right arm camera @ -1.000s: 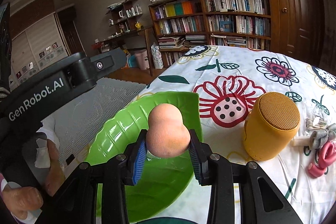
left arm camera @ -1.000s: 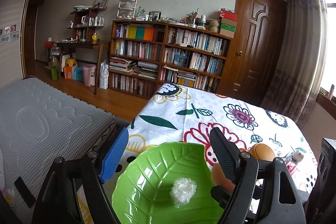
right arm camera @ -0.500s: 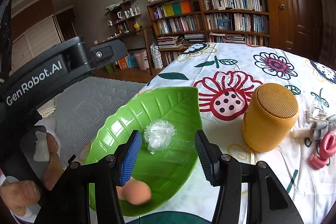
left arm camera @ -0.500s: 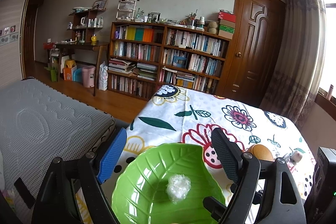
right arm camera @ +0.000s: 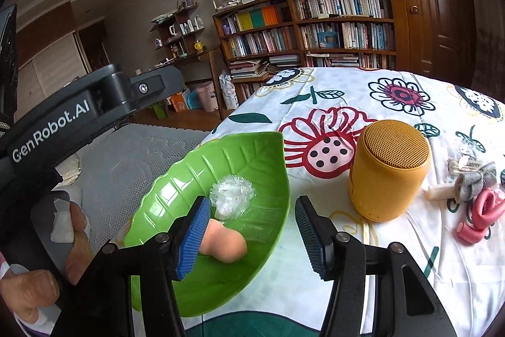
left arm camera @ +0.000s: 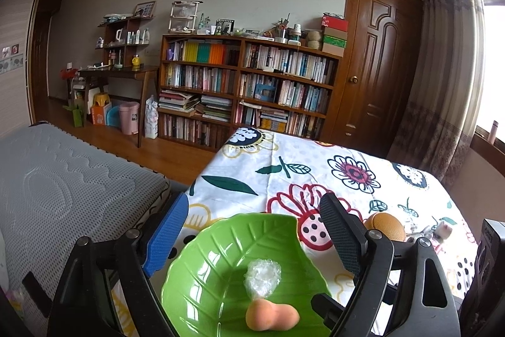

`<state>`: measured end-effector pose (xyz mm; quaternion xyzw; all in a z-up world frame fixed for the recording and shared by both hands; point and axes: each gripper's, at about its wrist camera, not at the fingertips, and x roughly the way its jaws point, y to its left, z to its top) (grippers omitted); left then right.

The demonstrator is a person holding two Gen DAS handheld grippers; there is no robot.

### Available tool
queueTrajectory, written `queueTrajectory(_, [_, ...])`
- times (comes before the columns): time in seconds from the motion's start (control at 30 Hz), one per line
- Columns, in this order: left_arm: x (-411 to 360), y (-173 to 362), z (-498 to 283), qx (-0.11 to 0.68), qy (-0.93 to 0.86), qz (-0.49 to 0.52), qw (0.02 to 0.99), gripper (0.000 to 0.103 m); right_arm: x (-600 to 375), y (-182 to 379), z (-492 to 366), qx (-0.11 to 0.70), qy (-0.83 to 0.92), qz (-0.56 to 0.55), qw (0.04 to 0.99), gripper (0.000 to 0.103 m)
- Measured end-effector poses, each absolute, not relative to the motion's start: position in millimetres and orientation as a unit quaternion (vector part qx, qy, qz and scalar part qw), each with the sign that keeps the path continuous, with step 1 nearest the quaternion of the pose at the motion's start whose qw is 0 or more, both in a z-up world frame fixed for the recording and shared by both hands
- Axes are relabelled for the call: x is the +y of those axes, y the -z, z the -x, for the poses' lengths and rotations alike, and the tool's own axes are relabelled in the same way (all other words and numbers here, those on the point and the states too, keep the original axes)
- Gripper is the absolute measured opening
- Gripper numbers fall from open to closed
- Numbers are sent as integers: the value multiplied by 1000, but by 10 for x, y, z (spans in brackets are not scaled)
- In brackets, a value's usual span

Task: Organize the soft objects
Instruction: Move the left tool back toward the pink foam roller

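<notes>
Now glossy leaf-shaped green dish (right arm camera: 258,153) — peach gourd-shaped sponge (right arm camera: 225,245), crinkled plastic wad (right arm camera: 232,195), both tongs wide open, empty.

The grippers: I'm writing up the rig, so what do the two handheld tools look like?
Both are black plastic frames with silver screws. The left gripper has one blue ribbed pad and one black; the right gripper has blue ribbed pads on both fingers. White "GenRobot.AI" lettering runs along the left tool's body. The hand holding it wears white bandages.
</notes>
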<state>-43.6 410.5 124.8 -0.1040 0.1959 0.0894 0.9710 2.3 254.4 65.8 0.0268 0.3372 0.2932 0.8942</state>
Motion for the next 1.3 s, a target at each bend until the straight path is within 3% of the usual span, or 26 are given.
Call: queueTrajectory(1.3, [3665, -997, 140, 228, -67, 75, 969, 89, 1177, -297, 45, 372, -170, -112, 905, 60])
